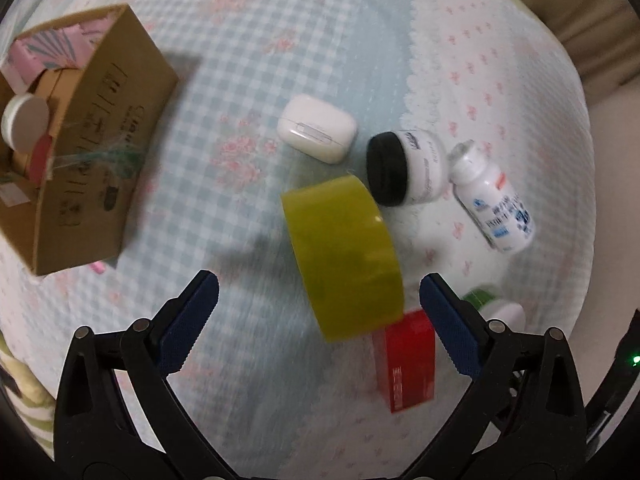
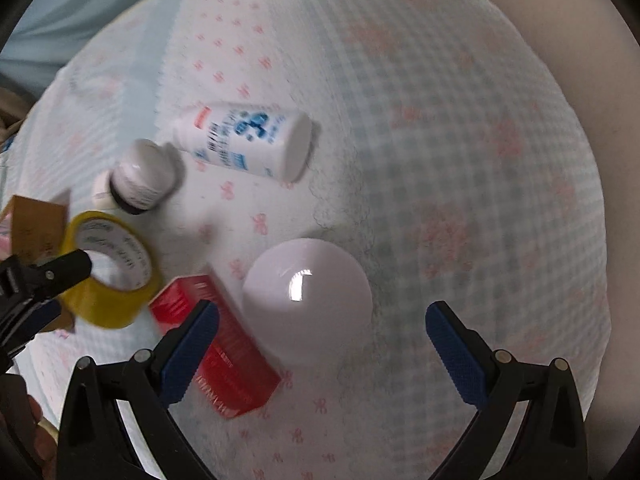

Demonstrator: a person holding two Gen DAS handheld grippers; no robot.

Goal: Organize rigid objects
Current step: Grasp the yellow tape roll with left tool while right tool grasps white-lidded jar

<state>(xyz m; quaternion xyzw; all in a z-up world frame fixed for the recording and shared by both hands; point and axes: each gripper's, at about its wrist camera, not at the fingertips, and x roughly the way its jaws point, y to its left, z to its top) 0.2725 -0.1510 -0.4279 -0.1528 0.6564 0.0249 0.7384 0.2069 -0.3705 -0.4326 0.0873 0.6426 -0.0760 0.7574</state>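
Note:
A yellow tape roll (image 1: 344, 256) stands on the checked bedcloth, just ahead of my open, empty left gripper (image 1: 318, 300); it also shows in the right wrist view (image 2: 112, 276). A red box (image 1: 406, 360) lies beside it. A white case (image 1: 318, 128), a black-lidded white jar (image 1: 404, 168) and a white bottle (image 1: 492, 204) lie beyond. My right gripper (image 2: 322, 320) is open and empty above a white round lid (image 2: 308, 304), with the red box (image 2: 224, 348) at its left finger. The bottle (image 2: 248, 140) and jar (image 2: 142, 176) lie farther off.
A cardboard box (image 1: 92, 152) holding several items stands at the left. A green-and-white object (image 1: 496, 304) sits partly hidden behind my left gripper's right finger. The bed's edge curves round at the right.

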